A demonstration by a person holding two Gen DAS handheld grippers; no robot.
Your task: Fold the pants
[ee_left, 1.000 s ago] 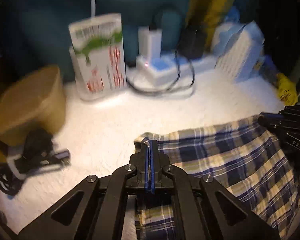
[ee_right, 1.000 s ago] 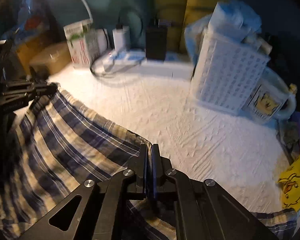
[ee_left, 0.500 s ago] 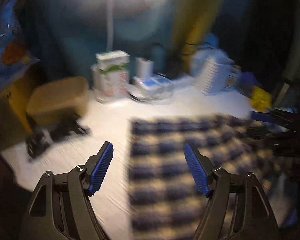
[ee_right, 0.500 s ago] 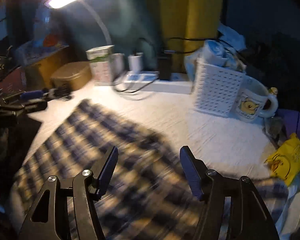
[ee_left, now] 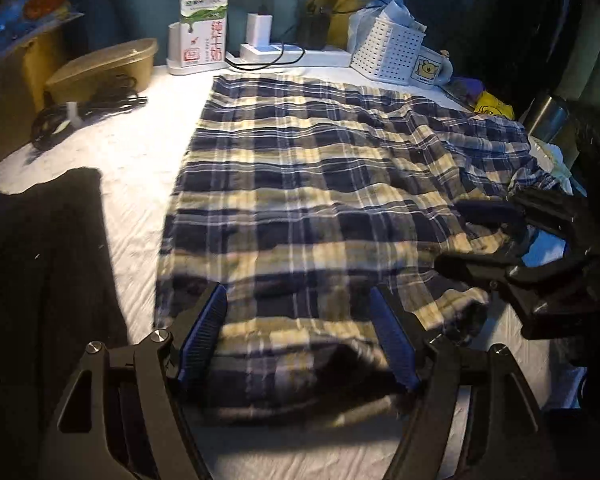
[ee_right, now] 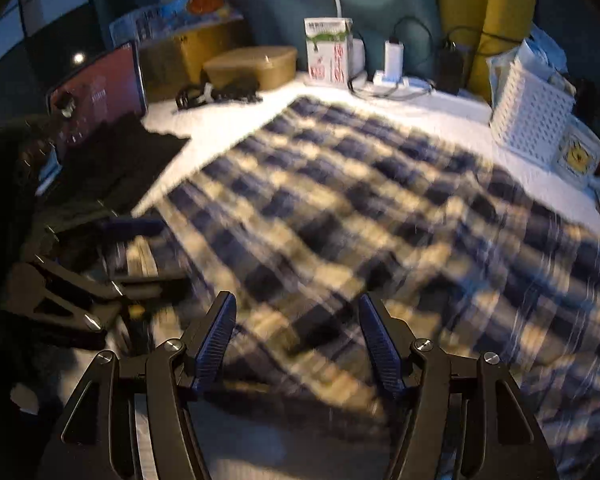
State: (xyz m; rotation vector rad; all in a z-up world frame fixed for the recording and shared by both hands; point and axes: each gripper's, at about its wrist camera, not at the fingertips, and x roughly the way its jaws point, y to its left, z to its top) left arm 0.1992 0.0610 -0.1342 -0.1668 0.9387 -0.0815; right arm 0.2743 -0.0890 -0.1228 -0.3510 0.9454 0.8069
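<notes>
While the lamp lights the white table cover [ee_left: 140, 152] before a teal wall, the plaid pants [ee_left: 300, 184] lie spread flat across its middle. My left gripper [ee_left: 298, 338] and right gripper [ee_right: 298, 340] stand spread apart above the near edge, holding nothing.

A home: cluttered desk with mug [ee_left: 430, 70] and chargers [ee_left: 260, 32].

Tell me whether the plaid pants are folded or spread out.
Spread out: the plaid pants lie open across the white table cover, wrinkled toward the right, released by both open grippers.

clutter [ee_left: 386, 54] along the far edge
</notes>
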